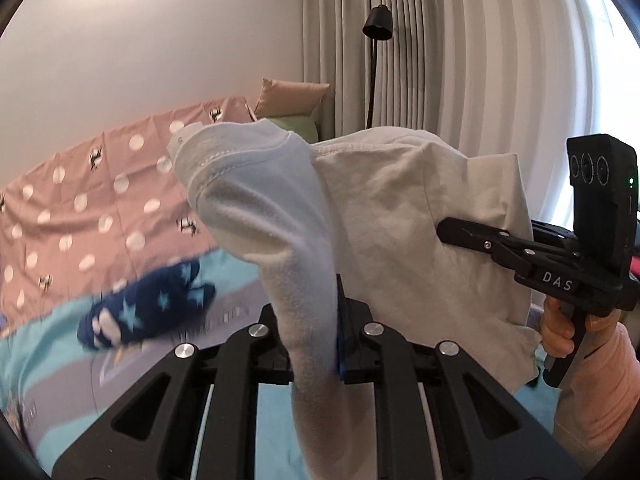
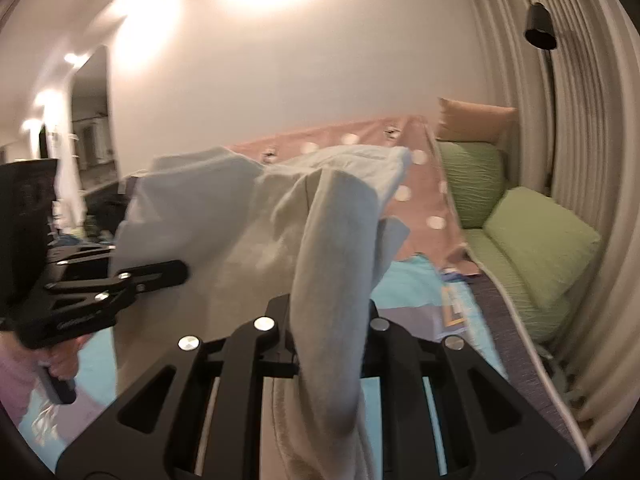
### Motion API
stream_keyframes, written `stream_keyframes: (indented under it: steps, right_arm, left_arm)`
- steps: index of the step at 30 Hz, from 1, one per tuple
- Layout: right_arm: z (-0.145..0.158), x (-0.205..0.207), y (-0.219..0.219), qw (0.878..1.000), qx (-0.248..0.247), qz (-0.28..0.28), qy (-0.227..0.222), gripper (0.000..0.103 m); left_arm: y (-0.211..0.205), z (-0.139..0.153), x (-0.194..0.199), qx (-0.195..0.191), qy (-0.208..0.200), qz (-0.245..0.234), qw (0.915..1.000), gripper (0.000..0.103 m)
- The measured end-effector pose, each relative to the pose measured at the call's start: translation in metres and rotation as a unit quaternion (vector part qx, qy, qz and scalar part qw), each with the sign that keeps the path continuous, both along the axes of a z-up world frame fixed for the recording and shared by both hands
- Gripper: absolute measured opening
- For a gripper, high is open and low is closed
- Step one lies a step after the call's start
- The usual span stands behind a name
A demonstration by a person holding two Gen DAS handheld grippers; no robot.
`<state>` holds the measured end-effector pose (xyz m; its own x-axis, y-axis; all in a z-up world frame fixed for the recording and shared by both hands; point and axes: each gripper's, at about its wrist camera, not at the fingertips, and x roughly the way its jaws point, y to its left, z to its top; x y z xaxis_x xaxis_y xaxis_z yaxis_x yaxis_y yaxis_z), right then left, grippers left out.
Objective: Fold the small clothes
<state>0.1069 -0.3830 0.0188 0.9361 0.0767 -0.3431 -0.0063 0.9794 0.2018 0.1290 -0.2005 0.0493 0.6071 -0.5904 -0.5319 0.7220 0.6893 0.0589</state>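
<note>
Both tools hold a cream garment [image 1: 400, 216] aloft over the bed [image 1: 48, 352].
Left tool [image 1: 334, 328] and right tool [image 2: 330, 332] each pinch bunched cloth, fingers pointing level.

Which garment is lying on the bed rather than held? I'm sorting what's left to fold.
The navy star-patterned garment lies loose on the bed. The pale white garment is held up by both the left gripper and the right gripper.

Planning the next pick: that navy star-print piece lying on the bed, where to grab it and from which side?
Grip the navy star garment at its nearer, lower-left end, coming from above. It lies flat and elongated on the turquoise sheet, apart from the held white garment. It is blurred, so its edges are unclear.
</note>
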Motion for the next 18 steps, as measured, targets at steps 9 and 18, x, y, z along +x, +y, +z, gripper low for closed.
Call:
stream_keyframes:
  steps: [9,18]
  right_arm:
    - [-0.027,0.126,-0.044,0.998,0.018,-0.045,0.049,0.015]
    - [-0.114,0.257,-0.054,0.986,-0.015,-0.127,0.109,0.065]
  left_arm:
    - [-0.07,-0.01,0.097,0.046,-0.019,0.013,0.9987,0.015]
    - [-0.092,-0.068,0.204,0.078,-0.02,0.065,0.9946,0.019]
